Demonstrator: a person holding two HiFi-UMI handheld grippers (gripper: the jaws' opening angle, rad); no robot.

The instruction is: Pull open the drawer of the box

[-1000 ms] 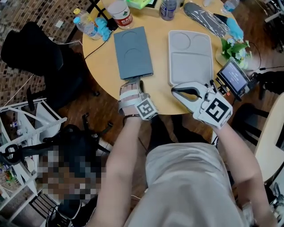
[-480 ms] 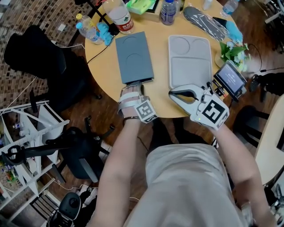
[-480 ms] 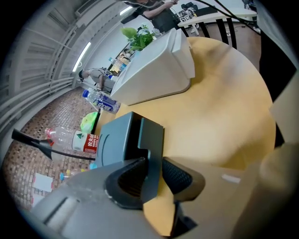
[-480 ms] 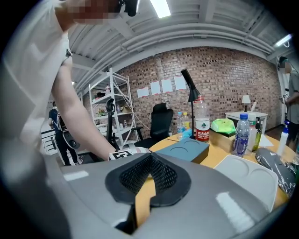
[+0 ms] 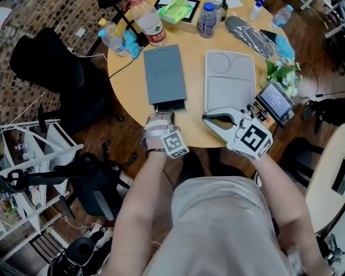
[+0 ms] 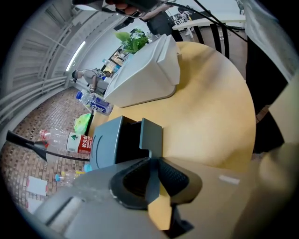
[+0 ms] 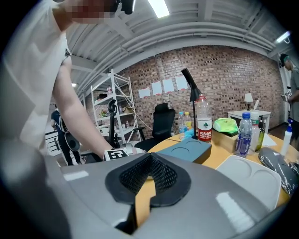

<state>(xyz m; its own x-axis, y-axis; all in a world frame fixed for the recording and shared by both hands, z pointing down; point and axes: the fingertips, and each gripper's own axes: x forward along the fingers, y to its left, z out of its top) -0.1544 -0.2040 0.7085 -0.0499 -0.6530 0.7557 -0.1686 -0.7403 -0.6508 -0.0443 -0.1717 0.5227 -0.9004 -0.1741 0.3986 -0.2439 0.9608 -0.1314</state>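
A dark grey-blue flat box (image 5: 164, 73) lies on the round wooden table (image 5: 194, 129). Its drawer (image 5: 170, 104) stands a little way out at the near end, with a dark gap behind the drawer front (image 6: 152, 135). My left gripper (image 5: 164, 114) is at that end. In the left gripper view its jaws (image 6: 152, 161) are closing, and the pads press on the thin handle tab (image 6: 152, 186) of the drawer front. My right gripper (image 5: 207, 117) rests at the table's near edge, right of the box, shut with nothing in it (image 7: 149, 158).
A light grey tray-shaped box (image 5: 230, 75) lies right of the dark box. Bottles (image 5: 151, 19) and a green packet (image 5: 175, 9) crowd the far edge. A plant (image 5: 283, 62) and a small screen (image 5: 274, 99) sit at the right. A black chair (image 5: 51, 59) and a white rack (image 5: 32, 156) stand left.
The left gripper has stayed at the box's near end. The drawer front now stands a little out of the box, showing a dark gap. The right gripper has shifted slightly left.
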